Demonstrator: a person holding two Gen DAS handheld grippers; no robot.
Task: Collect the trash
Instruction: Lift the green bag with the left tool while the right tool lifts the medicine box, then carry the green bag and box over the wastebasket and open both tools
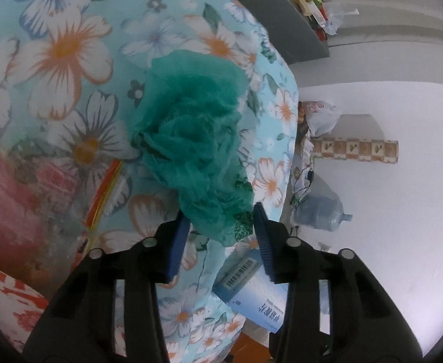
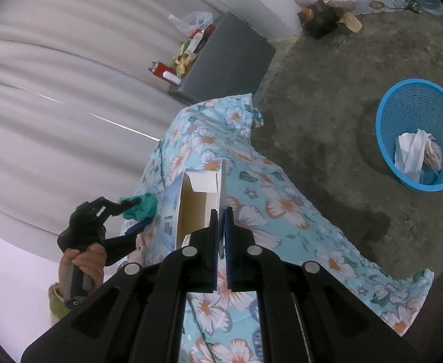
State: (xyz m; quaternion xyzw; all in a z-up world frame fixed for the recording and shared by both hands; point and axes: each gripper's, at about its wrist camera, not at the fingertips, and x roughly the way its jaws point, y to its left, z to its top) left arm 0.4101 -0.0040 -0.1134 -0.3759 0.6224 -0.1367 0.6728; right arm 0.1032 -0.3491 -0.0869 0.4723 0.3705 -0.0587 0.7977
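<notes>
1. The right gripper [image 2: 221, 211] is clenched on the flap of an open box [image 2: 191, 202], its blue pads pinching the thin card between them
2. The box stands on a floral cloth [image 2: 282, 199], open end toward the right camera, its bare inside showing
3. The left gripper [image 1: 221, 227] stands partly spread around the lower end of a green mesh wad [image 1: 191, 139]; whether its pads press on the mesh cannot be told
4. From the right wrist view, a hand [image 2: 84, 264] holds the left gripper's handle, and the wad sits just beside the box's far wall
5. In the left wrist view the box's barcoded side lies just under the right-hand finger
6. A blue basket [image 2: 384, 139] stands on the concrete floor [image 2: 327, 96], well apart from the cloth, with white and printed scraps inside
7. A grey cabinet [image 2: 230, 57] beyond the cloth carries packets and a bag
</notes>
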